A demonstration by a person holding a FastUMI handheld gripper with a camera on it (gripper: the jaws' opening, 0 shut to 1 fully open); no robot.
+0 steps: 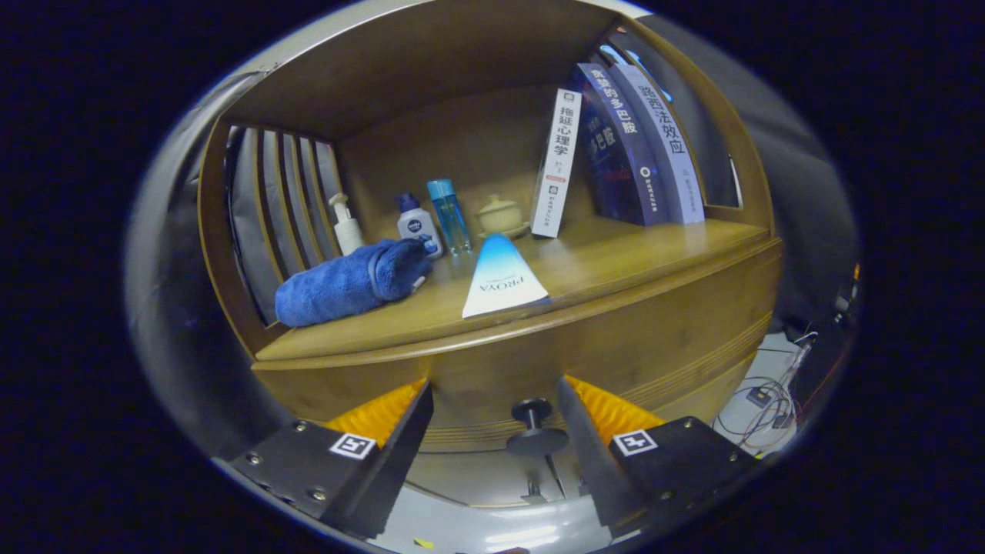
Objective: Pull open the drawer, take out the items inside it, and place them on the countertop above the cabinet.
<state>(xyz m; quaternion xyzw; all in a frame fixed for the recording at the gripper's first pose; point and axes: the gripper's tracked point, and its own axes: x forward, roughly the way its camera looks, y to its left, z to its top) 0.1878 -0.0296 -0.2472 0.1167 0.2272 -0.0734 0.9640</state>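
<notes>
The gripper (492, 419) hangs in front of a wooden cabinet (631, 323), its two fingers spread wide and grasping nothing, with the drawer (477, 385) front straight ahead and its round dark knob (535, 427) sitting in the gap between the fingertips — touched by neither. The drawer looks shut, so whatever lies inside is hidden. Just above it runs the countertop (616, 254), already crowded: a rolled blue towel (350, 281) lies toward the slatted side of the cabinet, a white-and-blue tube (502, 281) rests flat near the front edge with its wide end outward, and behind them stand a white pump bottle (346, 225), a small white bottle with a dark cap (415, 223) partly hidden by the towel, a clear blue bottle (449, 215) and a pale lidded cup on a saucer (500, 217). A white book (555, 163) stands upright beside the cup; two more books (642, 142) — one dark, one pale — lean beyond it, their tops cut off by the shelf above. Below the knob a glossy pale surface mirrors it faintly, hard to make out. Past the cabinet's far corner, a tangle of cables (769, 400) lies on the floor.
</notes>
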